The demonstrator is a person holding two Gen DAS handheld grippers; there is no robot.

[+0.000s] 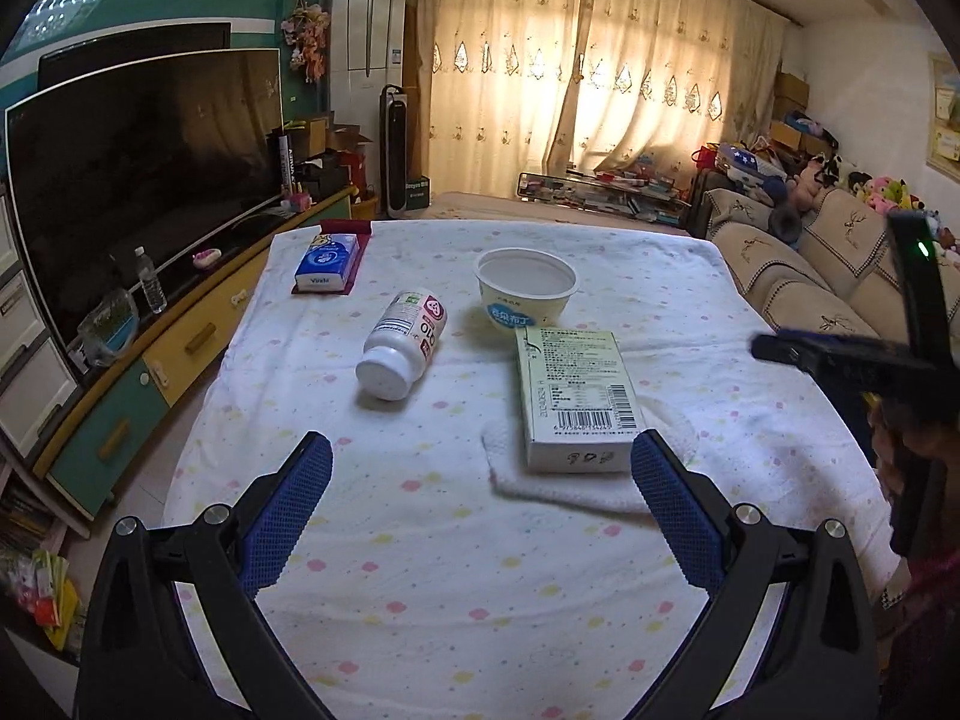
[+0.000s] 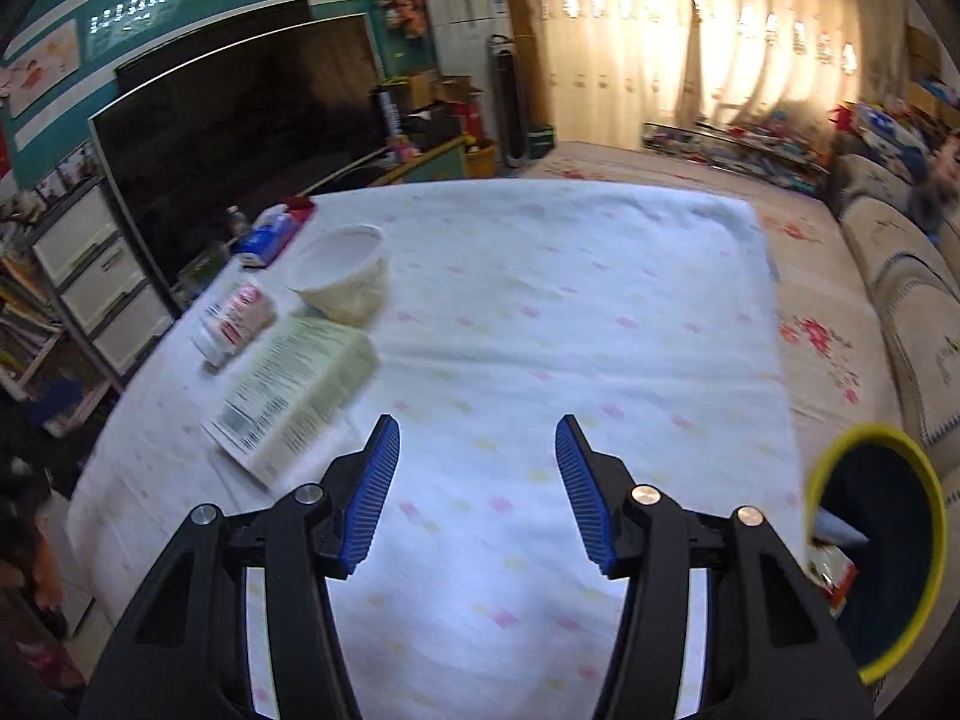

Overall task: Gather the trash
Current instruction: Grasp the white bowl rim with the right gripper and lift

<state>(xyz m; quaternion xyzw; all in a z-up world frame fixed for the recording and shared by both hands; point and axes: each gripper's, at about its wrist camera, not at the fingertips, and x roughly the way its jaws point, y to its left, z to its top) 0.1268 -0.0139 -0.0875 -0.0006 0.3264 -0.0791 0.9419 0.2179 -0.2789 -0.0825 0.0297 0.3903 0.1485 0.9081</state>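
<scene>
On the table [image 1: 456, 540], covered by a dotted white cloth, the trash lies in a loose cluster, all of it untouched. Furthest left at the back, a blue tissue pack [image 1: 327, 267] rests on a red tray and probably is not trash. Next comes a white pill bottle [image 1: 403, 343] lying on its side, cap end toward the camera. Beside it to the right stands a white pudding cup [image 1: 527, 291], upright and seemingly empty. Just in front of the cup lies a pale green carton [image 1: 575, 399], flat, barcode end nearest, its near end resting on a folded white towel [image 1: 576, 480].

The left hand-held gripper [image 1: 480, 474] hangs over the near part of the table with its jaws spread wide and nothing between them; its right pad sits just beside the carton's near corner. The carton looks like the nearest target. To take it well, the person should shift the gripper right until the carton's long sides fall between the pads, come down low, and close across the narrow width without pinching the towel.

The right hand-held gripper [image 2: 477, 462] has its jaws about half apart and empty, over bare cloth. At the table's right edge sits a dark bin with a yellow rim [image 2: 876, 438], with what seem to be wrappers already inside, though the view is blurred. The carton should travel there clear of the rim.
</scene>
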